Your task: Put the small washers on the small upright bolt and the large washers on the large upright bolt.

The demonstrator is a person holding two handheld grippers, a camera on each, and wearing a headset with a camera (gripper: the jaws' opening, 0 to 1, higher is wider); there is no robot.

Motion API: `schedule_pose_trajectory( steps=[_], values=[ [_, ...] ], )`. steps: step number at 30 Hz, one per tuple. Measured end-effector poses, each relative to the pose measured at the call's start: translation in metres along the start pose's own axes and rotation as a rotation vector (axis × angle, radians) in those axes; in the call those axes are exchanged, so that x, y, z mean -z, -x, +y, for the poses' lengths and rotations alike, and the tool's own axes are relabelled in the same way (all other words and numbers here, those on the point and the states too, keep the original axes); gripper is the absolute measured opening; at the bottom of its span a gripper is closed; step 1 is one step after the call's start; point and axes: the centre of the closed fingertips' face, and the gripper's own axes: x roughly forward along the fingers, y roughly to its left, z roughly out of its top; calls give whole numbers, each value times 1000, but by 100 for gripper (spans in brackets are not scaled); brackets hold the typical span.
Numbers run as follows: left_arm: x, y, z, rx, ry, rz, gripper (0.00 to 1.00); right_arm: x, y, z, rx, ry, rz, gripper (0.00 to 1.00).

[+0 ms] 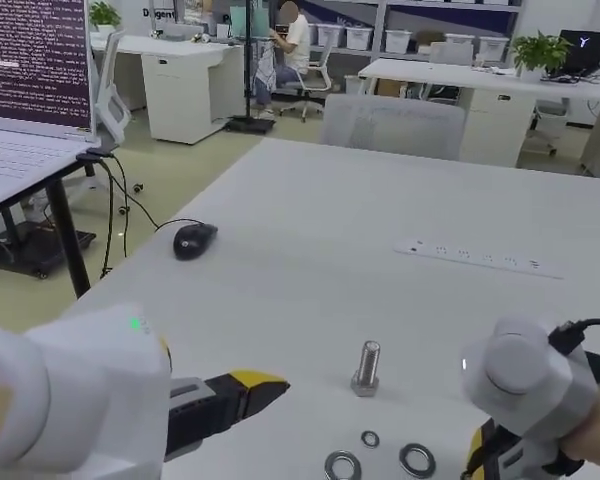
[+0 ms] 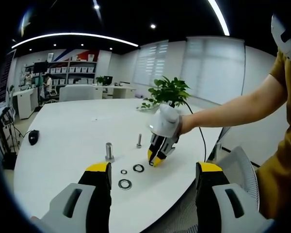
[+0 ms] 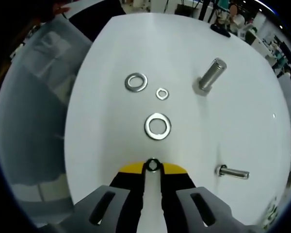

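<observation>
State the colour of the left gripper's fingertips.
Yellow fingertips on the left gripper, black further down; clearest in the left gripper view.

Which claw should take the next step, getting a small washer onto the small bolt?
Right. The right claw is shut on what looks like a small washer, with the small upright bolt close beside it. The left claw is open and empty, farther from that bolt.
</observation>
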Motion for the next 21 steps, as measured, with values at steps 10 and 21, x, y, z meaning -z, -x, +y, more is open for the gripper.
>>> schedule_pose_trajectory(
  steps=[10,21],
  values=[
    [0,-5,-1,11,-5,12,70,8,20,-7,3,-18,-2,12],
    [-1,-14,-6,36,-7,13,70,22,54,-37,70,-41,7,12]
  ],
)
